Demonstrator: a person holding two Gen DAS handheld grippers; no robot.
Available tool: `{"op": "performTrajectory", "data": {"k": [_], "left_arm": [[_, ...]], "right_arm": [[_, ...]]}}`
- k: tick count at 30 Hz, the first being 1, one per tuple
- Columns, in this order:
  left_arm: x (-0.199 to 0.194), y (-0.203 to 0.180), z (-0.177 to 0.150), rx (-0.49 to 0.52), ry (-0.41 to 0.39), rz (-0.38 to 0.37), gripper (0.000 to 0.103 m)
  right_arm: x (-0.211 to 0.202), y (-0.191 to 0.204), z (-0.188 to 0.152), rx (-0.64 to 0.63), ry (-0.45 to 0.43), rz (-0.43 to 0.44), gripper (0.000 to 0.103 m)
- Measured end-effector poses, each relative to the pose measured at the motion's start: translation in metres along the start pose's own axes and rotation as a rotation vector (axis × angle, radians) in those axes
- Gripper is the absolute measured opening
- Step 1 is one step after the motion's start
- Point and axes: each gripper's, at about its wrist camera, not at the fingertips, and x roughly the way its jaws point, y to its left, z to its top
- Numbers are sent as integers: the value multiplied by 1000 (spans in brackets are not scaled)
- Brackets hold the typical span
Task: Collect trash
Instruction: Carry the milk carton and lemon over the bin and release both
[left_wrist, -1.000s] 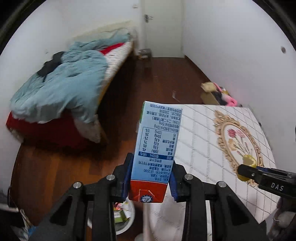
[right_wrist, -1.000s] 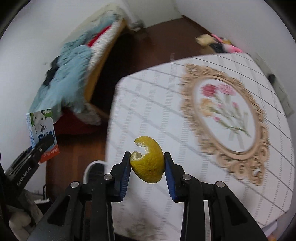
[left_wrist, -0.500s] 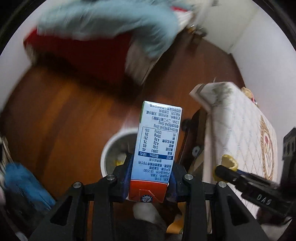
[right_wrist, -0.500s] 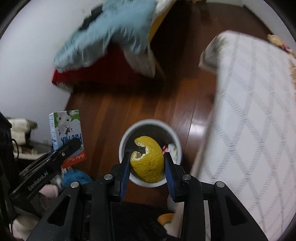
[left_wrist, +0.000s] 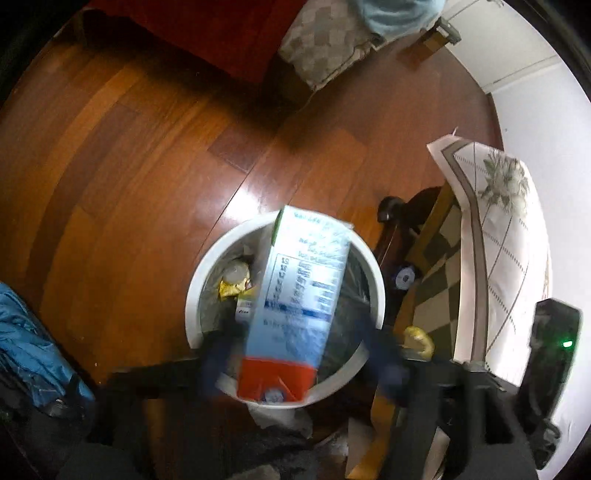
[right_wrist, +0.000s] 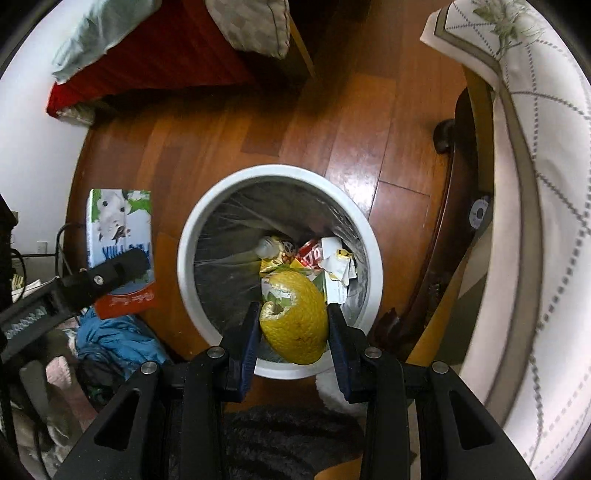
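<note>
The wooden floor (right_wrist: 229, 147) fills both views, with a bed (right_wrist: 155, 48) in red and pale blue covers at the top and the tabletop's white patterned cloth (right_wrist: 535, 229) hanging down on the right. A white round bin (right_wrist: 280, 175) with a clear liner stands on the floor between them, holding wrappers (right_wrist: 325, 258) and scraps at its bottom. Blue clothing (right_wrist: 114, 339) lies heaped on the floor just beside the bin.

In the left wrist view the milk carton (left_wrist: 299, 306) sits directly above the bin (left_wrist: 199, 280) mouth, between the left tongs (left_wrist: 301, 369), whose blurred blue fingers (left_wrist: 212, 365) stand spread apart from the carton's sides, so the tongs look wide. In the right wrist view the right tongs (right_wrist: 293, 328) are clamped on a yellow citrus peel (right_wrist: 295, 317), held over the near edge of the bin, above the trash inside
</note>
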Motion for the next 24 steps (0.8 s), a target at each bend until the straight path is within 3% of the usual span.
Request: {"op": "performTrajectory", "data": {"k": [1, 3, 5, 7, 9, 14, 18, 24], "left_arm": [[-4, 2, 0, -1, -8, 3, 89], [-11, 3, -1, -2, -27, 38, 90], [-19, 7, -2, -5, -42, 63, 97], [-32, 8, -9, 0, -80, 105, 100], [-47, 9, -18, 6, -137, 164, 100], [-75, 4, -44, 29, -211, 292, 100], [-99, -3, -71, 39, -235, 318, 100], [-135, -33, -109, 79, -293, 320, 100]], "right_arm": [[5, 0, 3, 1, 12, -6, 39], [9, 8, 11, 4, 29, -10, 43], [14, 10, 15, 0, 41, -18, 53], [12, 11, 16, -5, 38, -16, 84], [9, 13, 15, -20, 27, -27, 98], [-13, 20, 7, -75, -14, -107, 100], [-40, 21, -9, -115, -52, -144, 100], [-95, 18, -43, -145, -120, -126, 101]]}}
